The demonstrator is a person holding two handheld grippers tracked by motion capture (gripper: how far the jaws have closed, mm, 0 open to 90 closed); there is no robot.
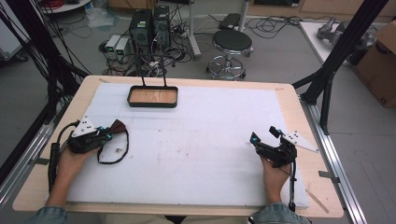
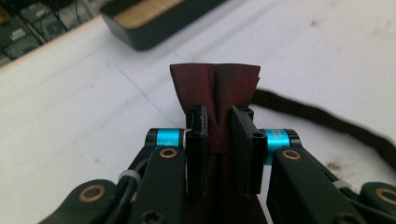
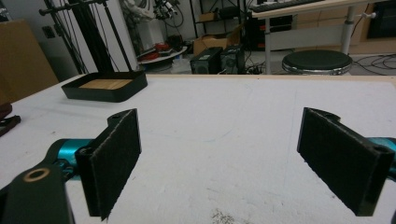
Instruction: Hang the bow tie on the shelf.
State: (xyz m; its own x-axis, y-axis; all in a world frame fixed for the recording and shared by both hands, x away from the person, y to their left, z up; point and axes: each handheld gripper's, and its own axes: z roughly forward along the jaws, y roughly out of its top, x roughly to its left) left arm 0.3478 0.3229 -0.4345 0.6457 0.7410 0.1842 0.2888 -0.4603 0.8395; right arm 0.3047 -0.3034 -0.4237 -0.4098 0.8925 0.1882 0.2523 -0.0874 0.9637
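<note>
Pinching that dark red cloth pouch [image 2: 215, 88] in your left gripper [image 1: 108, 135] looks right, it's light and floppy with a trailing cord [image 1: 114, 156], while your right gripper [image 1: 265, 135] has its fingers spread wide, empty.

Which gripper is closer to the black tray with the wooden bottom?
Left. The left gripper sits just below-left of the tray, clamped on dark red cloth. The right gripper is open, far across the white mat.

Left gripper [image 2: 218, 140] clamped on dark red fabric pouch [image 2: 215, 88]; dark cord [image 2: 327, 119] trailing across white surface [image 2: 70, 116]; black tray [image 2: 154, 23] beyond.
</note>
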